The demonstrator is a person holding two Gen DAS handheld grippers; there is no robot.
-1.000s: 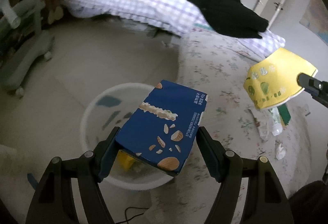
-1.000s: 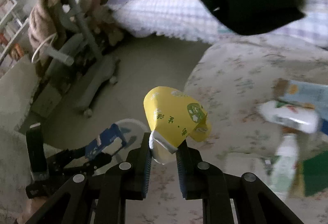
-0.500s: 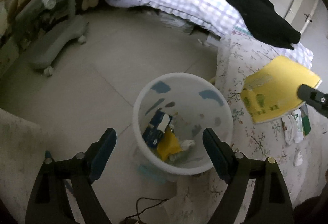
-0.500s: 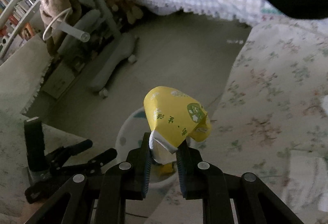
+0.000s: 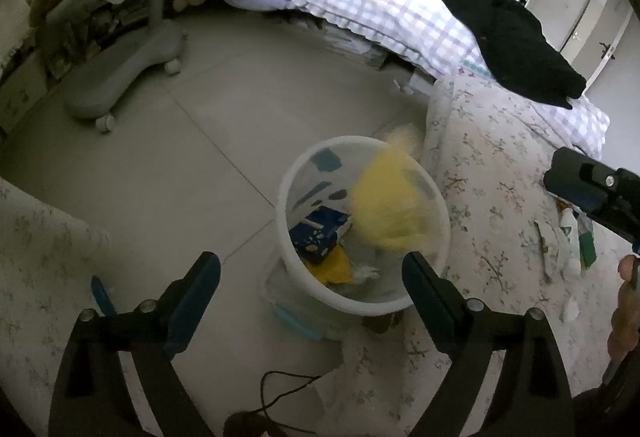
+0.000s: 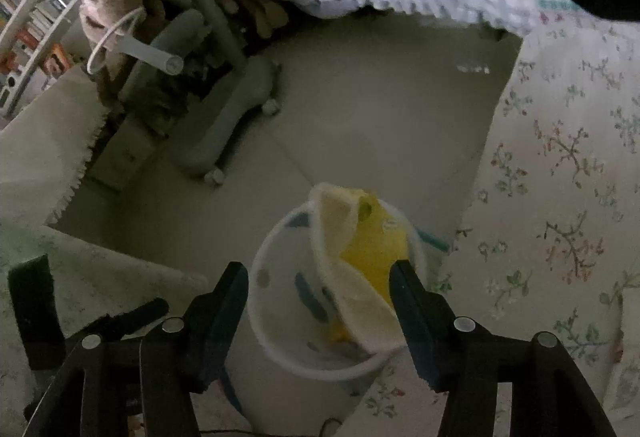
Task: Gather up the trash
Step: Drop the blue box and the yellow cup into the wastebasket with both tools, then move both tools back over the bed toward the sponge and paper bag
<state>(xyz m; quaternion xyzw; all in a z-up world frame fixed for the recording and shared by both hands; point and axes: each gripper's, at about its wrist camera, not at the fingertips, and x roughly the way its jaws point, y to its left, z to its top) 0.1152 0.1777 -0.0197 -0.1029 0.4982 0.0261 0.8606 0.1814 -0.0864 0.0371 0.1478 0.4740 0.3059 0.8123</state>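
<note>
With both the left gripper (image 5: 310, 273) and right gripper (image 6: 320, 285) spread wide and empty, the yellow wrapper (image 5: 386, 205) is dropping into the bin (image 5: 296, 261); next, reach for the litter (image 5: 570, 233) on the bedspread.

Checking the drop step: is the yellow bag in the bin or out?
Going in, not settled. The yellow bag blurs across the white bin's opening, free of the open right tool.
</note>
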